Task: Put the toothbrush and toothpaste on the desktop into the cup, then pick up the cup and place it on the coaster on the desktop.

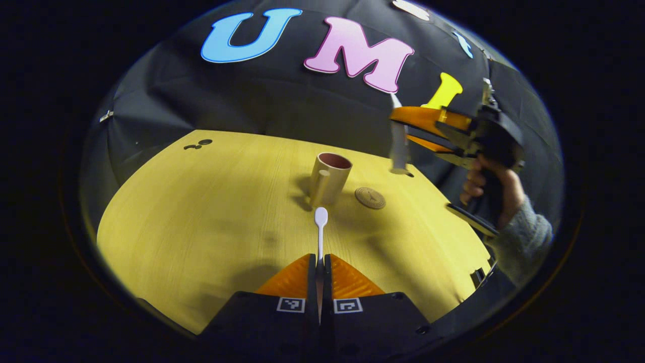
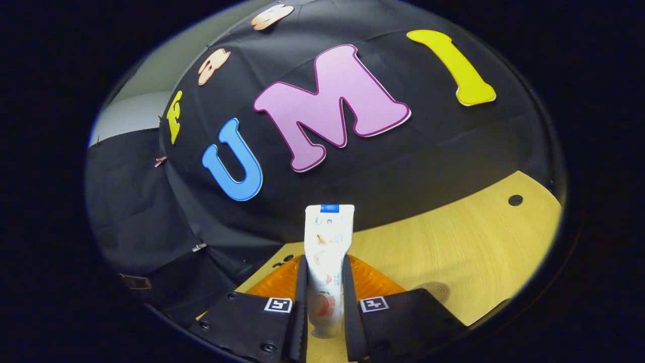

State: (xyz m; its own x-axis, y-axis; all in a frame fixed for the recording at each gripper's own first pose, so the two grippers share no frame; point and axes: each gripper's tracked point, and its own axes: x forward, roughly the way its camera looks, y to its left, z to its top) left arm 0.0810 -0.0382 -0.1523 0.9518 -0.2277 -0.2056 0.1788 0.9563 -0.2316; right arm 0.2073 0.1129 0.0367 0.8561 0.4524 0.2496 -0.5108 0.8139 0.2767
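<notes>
Now both loads lifted: left gripper (image 1: 319, 262) fingers clamp the white plastic toothbrush (image 1: 320, 224) short of the tan cylindrical cup (image 1: 329, 177); right gripper (image 2: 324, 282) fingers pinch the white toothpaste tube (image 2: 326, 242) above it. Enter the rim vertically, one at a time.

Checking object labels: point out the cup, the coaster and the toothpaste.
cup (image 1: 328, 182), left gripper view, side wall.
coaster (image 1: 370, 197), left gripper view, top face.
toothpaste (image 2: 328, 242), right gripper view, tube body above the fingers.
</notes>
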